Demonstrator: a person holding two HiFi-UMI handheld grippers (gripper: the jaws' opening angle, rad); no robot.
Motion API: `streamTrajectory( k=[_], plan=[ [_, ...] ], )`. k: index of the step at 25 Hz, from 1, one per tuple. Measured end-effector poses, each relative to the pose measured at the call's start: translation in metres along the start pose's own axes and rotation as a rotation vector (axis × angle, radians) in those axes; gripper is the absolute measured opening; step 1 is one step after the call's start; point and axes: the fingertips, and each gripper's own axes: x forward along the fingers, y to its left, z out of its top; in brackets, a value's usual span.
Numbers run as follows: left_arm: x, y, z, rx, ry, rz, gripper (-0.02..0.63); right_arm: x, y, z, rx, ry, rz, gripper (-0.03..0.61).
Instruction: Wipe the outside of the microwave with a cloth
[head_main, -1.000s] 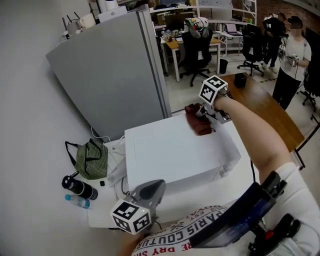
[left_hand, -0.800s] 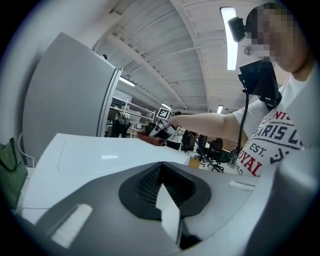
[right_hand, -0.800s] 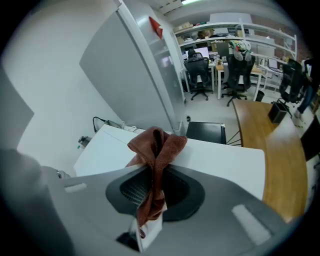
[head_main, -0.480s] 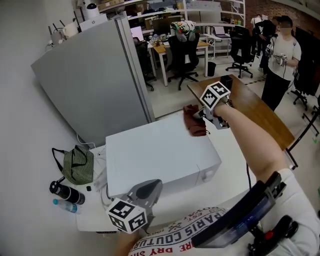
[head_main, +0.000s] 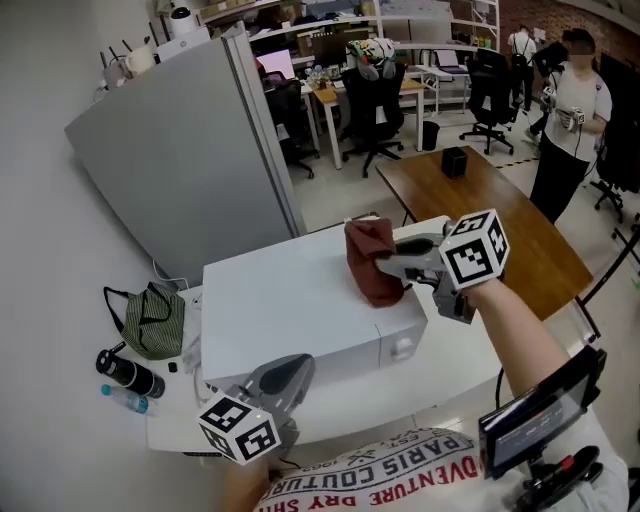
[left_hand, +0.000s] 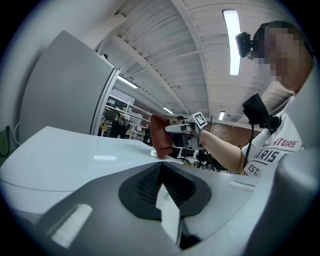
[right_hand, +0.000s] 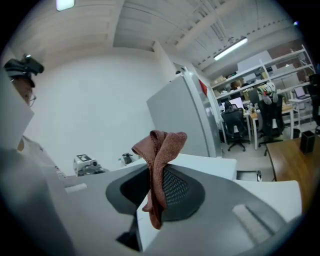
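Between the right gripper's clamped jaws hangs the reddish-brown cloth, pressed against the white microwave's top just ahead. Left gripper, jaws together and empty, sits near the microwave's opposite corner.

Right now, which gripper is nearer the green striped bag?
Left. The left gripper is at the microwave's front corner on the bag's side; the right gripper holds the cloth over its opposite end.

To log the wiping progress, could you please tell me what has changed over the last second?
The right gripper, shut on the cloth throughout, drew it from the far right corner of the microwave back toward its front. The left gripper stayed shut, low in front.
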Motion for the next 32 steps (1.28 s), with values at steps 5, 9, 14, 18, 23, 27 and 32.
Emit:
streamTrajectory(
  k=[5,9,14,18,23,27,32],
  plan=[
    [-0.010,-0.024,-0.008,0.001,0.021,-0.068,0.006,-0.013,0.094,-0.055,-0.068,-0.139,0.028,0.049],
    [-0.043,-0.033,-0.020,0.003,0.020,-0.105,0.006,0.000,0.151,-0.111,-0.036,-0.168,0.002,0.049],
    [-0.115,-0.043,-0.035,0.017,0.020,-0.130,0.006,0.015,0.198,-0.163,0.089,-0.192,-0.113,0.048],
    [-0.163,-0.038,-0.055,0.013,0.032,-0.120,0.006,0.034,0.247,-0.179,0.047,-0.202,-0.179,0.048],
    [-0.197,-0.035,-0.069,0.006,0.030,-0.094,0.006,0.059,0.293,-0.192,-0.004,-0.135,-0.173,0.046],
    [-0.200,-0.034,-0.072,0.045,0.040,-0.078,0.006,0.069,0.303,-0.193,-0.045,-0.102,-0.179,0.044],
    [-0.198,-0.050,-0.068,0.037,0.028,-0.103,0.006,0.064,0.306,-0.193,-0.048,-0.123,-0.184,0.044]
  ],
)
